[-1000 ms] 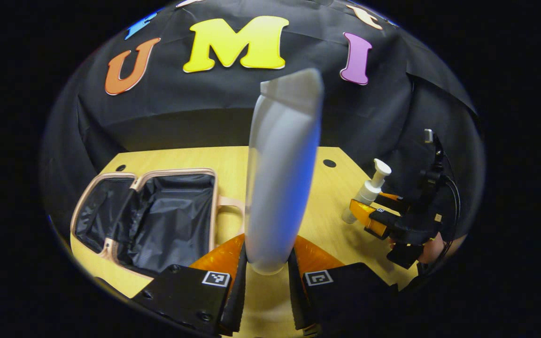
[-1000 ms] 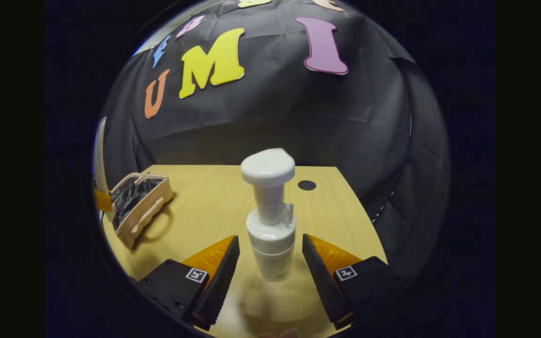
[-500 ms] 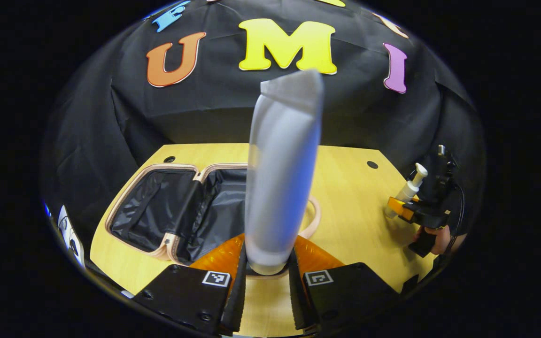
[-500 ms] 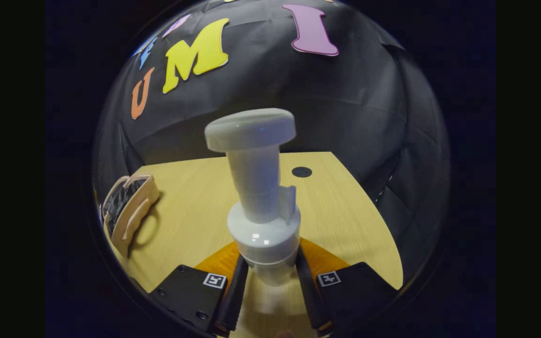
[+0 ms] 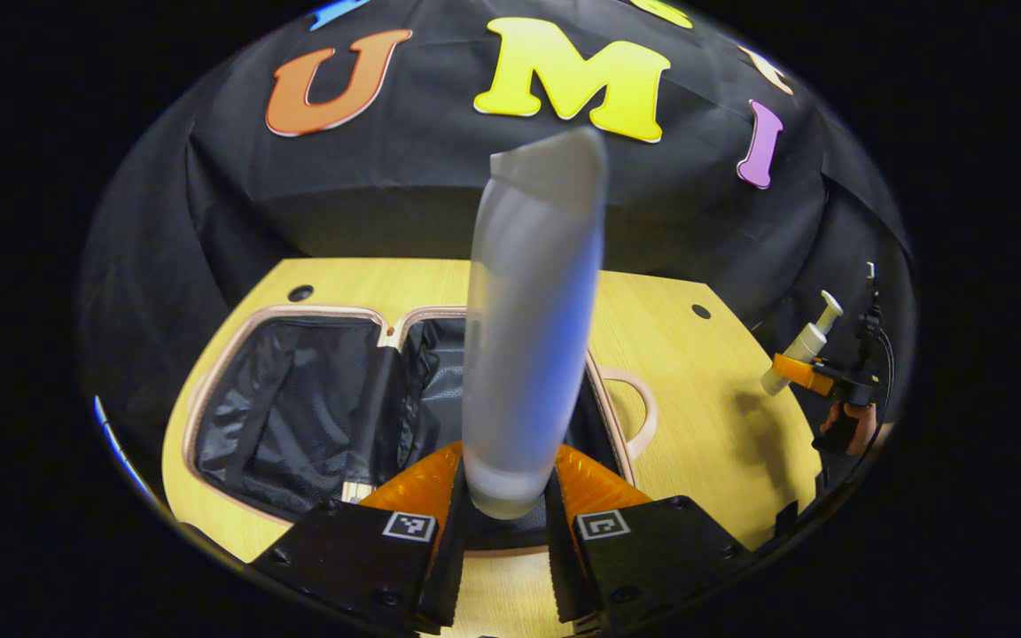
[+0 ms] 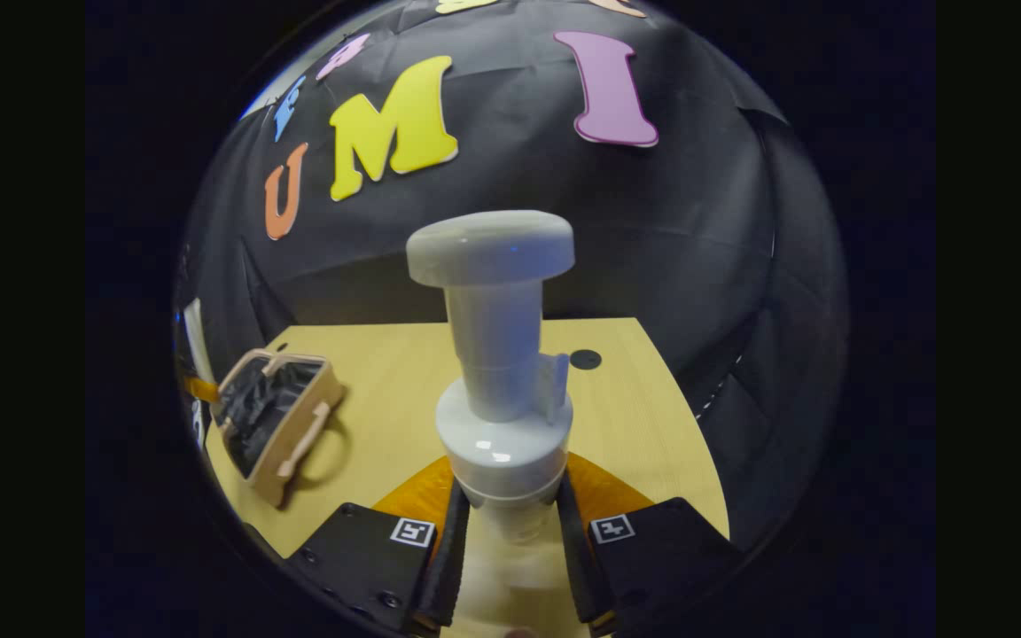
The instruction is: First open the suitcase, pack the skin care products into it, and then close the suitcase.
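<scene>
My left gripper [image 5: 504, 532] is shut on a tall white tube [image 5: 528, 328], held upright above the open suitcase [image 5: 298, 399], a tan case with black lining lying flat on the table. My right gripper [image 6: 508, 540] is shut on a white pump bottle [image 6: 502, 390], upright and lifted off the table. In the left gripper view the right gripper [image 5: 807, 377] and pump bottle [image 5: 801, 344] hang far right, held by a hand [image 5: 847, 430]. In the right gripper view the suitcase [image 6: 276, 421] lies far left, with the white tube [image 6: 198, 341] at the edge.
The yellow wooden table [image 6: 395, 399] has a round black hole [image 6: 584, 359] near its back right corner and another [image 5: 300, 292] at the back left. The suitcase handle [image 5: 639, 412] sticks out to the right of the case. Black cloth walls surround the table.
My left gripper carried the tube leftward over the open suitcase. My right gripper closed on the pump bottle and raised it off the table.
</scene>
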A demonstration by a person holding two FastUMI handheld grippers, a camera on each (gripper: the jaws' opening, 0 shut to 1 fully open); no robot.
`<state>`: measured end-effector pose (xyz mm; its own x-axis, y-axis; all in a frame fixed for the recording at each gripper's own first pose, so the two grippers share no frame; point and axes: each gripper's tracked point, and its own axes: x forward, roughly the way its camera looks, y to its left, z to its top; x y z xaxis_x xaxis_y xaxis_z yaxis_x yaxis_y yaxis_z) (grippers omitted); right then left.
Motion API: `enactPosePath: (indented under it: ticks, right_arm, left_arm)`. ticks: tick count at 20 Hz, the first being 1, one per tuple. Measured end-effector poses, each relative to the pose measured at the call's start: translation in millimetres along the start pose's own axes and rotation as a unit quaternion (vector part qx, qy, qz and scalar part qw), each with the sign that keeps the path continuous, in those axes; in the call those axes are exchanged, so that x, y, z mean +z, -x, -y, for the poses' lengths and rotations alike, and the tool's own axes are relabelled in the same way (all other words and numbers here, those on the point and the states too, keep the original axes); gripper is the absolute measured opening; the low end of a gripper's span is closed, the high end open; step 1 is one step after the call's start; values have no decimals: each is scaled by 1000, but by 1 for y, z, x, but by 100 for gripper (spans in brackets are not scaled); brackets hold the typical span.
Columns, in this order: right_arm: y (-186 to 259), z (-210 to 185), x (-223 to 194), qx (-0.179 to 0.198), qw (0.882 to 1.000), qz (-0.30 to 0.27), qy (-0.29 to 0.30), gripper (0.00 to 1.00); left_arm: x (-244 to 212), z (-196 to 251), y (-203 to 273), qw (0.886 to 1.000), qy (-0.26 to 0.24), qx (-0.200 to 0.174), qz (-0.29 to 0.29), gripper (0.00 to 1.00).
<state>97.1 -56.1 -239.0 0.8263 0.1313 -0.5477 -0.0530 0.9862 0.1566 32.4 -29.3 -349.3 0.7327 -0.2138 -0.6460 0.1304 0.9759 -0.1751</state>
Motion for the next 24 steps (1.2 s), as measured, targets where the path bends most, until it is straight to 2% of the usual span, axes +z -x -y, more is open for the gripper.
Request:
enactPosePath:
  ticks: [3, 6, 7, 8, 9, 14, 15, 17, 19, 21, 24]
  right_arm:
    - [42, -28, 20, 27, 1000, 5, -5, 47]
    - [78, -50, 30, 44, 999, 5, -23, 47]
    - [89, -55, 32, 48, 998, 4, -33, 45]
    - [100, -59, 33, 51, 998, 3, -41, 47]
    - [110, -63, 34, 53, 998, 3, -45, 47]
    - [140, -77, 42, 56, 998, 10, -30, 46]
    - [143, -78, 41, 54, 998, 9, -26, 46]
    - [147, -83, 43, 57, 998, 8, -22, 46]
    - [152, -88, 40, 63, 998, 9, -16, 47]
    - [154, -95, 42, 67, 998, 13, -4, 46]
    - [151, -114, 42, 81, 997, 4, 11, 46]
  left_arm:
    - [-19, -15, -29, 997, 10, -54, -57, 43]
    - [-34, -26, -60, 990, 13, -85, -108, 42]
    - [-38, -27, -67, 988, 19, -93, -124, 47]
    - [-45, -28, -71, 984, 25, -95, -149, 42]
    - [-50, -30, -76, 980, 34, -99, -171, 42]
    - [-71, -31, -83, 951, 69, -88, -290, 42]
    - [-66, -31, -85, 948, 69, -85, -298, 42]
    - [-73, -36, -86, 933, 67, -70, -346, 42]
    - [-73, -36, -89, 926, 71, -64, -366, 42]
    - [-73, -35, -89, 924, 77, -59, -371, 42]
    - [-74, -34, -81, 923, 86, -53, -370, 48]
